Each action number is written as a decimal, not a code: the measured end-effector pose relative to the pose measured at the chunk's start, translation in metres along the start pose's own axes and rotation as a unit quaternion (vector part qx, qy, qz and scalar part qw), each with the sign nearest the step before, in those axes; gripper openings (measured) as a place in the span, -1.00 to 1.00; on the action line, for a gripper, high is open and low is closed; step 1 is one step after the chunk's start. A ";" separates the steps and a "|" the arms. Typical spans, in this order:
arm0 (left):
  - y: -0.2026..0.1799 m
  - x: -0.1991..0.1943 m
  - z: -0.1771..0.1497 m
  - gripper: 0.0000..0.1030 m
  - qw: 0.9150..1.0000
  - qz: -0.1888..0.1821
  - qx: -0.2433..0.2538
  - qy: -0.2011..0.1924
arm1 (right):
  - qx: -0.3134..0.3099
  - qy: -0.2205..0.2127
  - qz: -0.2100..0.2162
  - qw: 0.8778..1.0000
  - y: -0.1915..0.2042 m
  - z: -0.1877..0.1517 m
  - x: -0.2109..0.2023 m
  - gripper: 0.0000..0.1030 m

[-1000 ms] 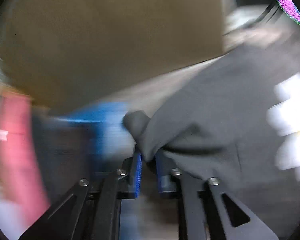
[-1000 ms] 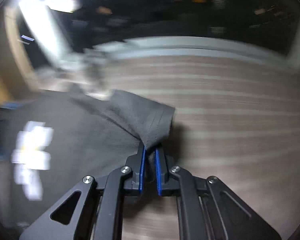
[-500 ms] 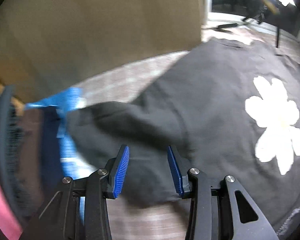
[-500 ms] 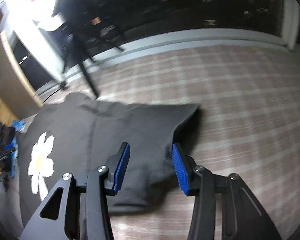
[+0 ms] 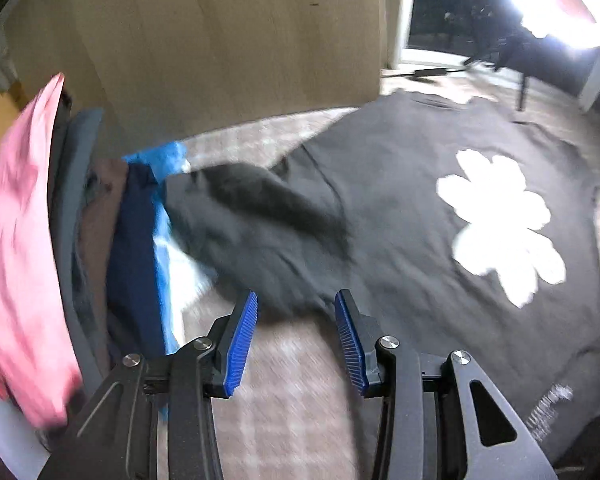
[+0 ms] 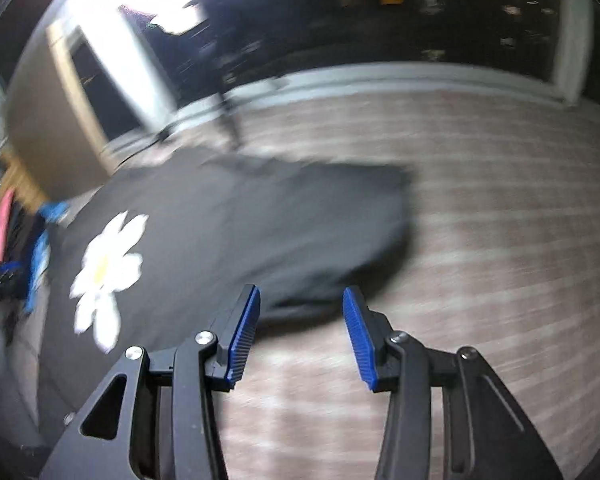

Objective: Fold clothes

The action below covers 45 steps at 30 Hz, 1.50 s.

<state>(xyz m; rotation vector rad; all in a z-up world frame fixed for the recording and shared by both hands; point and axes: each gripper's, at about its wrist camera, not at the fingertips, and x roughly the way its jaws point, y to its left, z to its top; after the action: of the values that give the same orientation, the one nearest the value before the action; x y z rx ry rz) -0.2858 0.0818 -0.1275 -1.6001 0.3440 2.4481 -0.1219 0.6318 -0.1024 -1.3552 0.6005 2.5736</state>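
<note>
Pink-topped clothes pile (image 5: 24, 240) flanks the black shirt (image 5: 400, 240); both hand-held grippers (image 5: 296, 336) (image 6: 300, 332) gape, empty.

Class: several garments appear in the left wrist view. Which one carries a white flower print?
The black shirt spread on the carpet; the pink and navy clothes piled at left are plain.

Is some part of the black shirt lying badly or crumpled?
Yes. The black shirt lies mostly flat, but its sleeve near the left gripper is bunched and overlaps the pile of clothes. The other sleeve looks smoother, though blurred.
</note>
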 end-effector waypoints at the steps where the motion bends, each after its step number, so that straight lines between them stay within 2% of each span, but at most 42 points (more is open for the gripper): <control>1: 0.002 -0.007 -0.012 -0.25 1.000 0.001 -0.005 0.001 | -0.005 0.014 0.025 1.000 0.012 -0.006 0.011 -0.17; 2: 0.005 -0.015 -0.024 -0.25 1.000 0.002 -0.011 0.003 | -0.010 0.028 0.038 0.999 0.020 -0.009 0.021 -0.17; 4: 0.010 -0.029 -0.048 -0.25 1.000 0.003 -0.021 0.006 | -0.028 0.052 0.034 0.998 0.026 -0.019 0.034 -0.17; 7: 0.017 -0.051 -0.085 -0.25 0.999 0.006 -0.037 0.010 | -0.034 0.084 -0.016 0.996 0.014 -0.033 0.040 -0.17; 9: 0.022 -0.065 -0.109 -0.25 0.999 0.007 -0.048 0.013 | 0.022 0.070 -0.038 0.997 -0.013 -0.039 0.012 -0.17; 12: 0.027 -0.085 -0.147 -0.25 0.998 0.004 -0.063 0.020 | 0.062 0.038 -0.024 0.997 -0.033 -0.051 -0.041 -0.17; 15: 0.024 -0.100 -0.192 -0.24 0.996 -0.019 -0.075 0.032 | 0.039 0.038 -0.012 0.998 -0.026 -0.087 -0.097 -0.15; 17: 0.011 -0.097 -0.218 -0.24 0.994 -0.054 -0.079 0.047 | 0.020 0.044 -0.007 0.999 -0.012 -0.126 -0.130 -0.08; 19: -0.008 -0.088 -0.237 -0.24 0.993 -0.082 -0.067 0.059 | 0.023 0.047 0.013 0.999 0.005 -0.161 -0.137 -0.08; 22: -0.037 -0.072 -0.251 -0.24 0.990 -0.121 -0.033 0.069 | 0.021 0.046 0.049 0.998 0.035 -0.212 -0.144 -0.08; 24: -0.046 -0.067 -0.255 -0.24 0.989 -0.130 -0.015 0.073 | 0.008 0.055 0.063 0.996 0.056 -0.234 -0.136 -0.08; 26: -0.053 -0.064 -0.257 -0.24 0.988 -0.136 0.002 0.077 | -0.006 0.072 0.062 0.995 0.071 -0.252 -0.125 -0.22; 27: -0.057 -0.062 -0.259 -0.24 0.987 -0.139 0.011 0.079 | -0.013 0.080 0.061 0.995 0.079 -0.260 -0.119 -0.45; 30: -0.068 -0.056 -0.263 -0.24 0.985 -0.149 0.036 0.084 | -0.030 0.091 0.053 0.994 0.093 -0.282 -0.114 -0.51; 33: -0.080 -0.051 -0.267 -0.24 0.982 -0.158 0.061 0.089 | -0.066 0.125 0.008 0.990 0.106 -0.307 -0.110 -0.51; 34: -0.079 -0.052 -0.271 -0.24 0.981 -0.157 0.063 0.090 | -0.098 0.133 -0.012 0.986 0.113 -0.319 -0.118 -0.51; 36: -0.073 -0.056 -0.280 -0.24 0.982 -0.154 0.063 0.091 | -0.145 0.196 -0.064 0.968 0.114 -0.345 -0.131 -0.53; 38: -0.066 -0.063 -0.291 -0.24 0.982 -0.155 0.056 0.089 | -0.145 0.217 -0.102 0.960 0.104 -0.362 -0.156 -0.52; 41: -0.053 -0.066 -0.306 -0.24 0.982 -0.163 0.033 0.090 | -0.054 0.154 -0.081 0.983 0.080 -0.351 -0.185 -0.47; 43: -0.044 -0.065 -0.315 -0.24 0.982 -0.163 0.015 0.094 | -0.021 0.122 -0.075 0.989 0.074 -0.343 -0.183 -0.27; 45: -0.036 -0.064 -0.323 -0.24 0.981 -0.167 -0.003 0.096 | -0.022 0.116 -0.070 0.990 0.077 -0.341 -0.168 -0.26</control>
<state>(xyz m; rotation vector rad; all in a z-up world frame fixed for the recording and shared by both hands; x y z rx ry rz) 0.0320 0.0176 -0.1972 -1.7414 0.0844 2.0554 0.2049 0.4233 -0.1160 -1.6636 0.4641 2.3509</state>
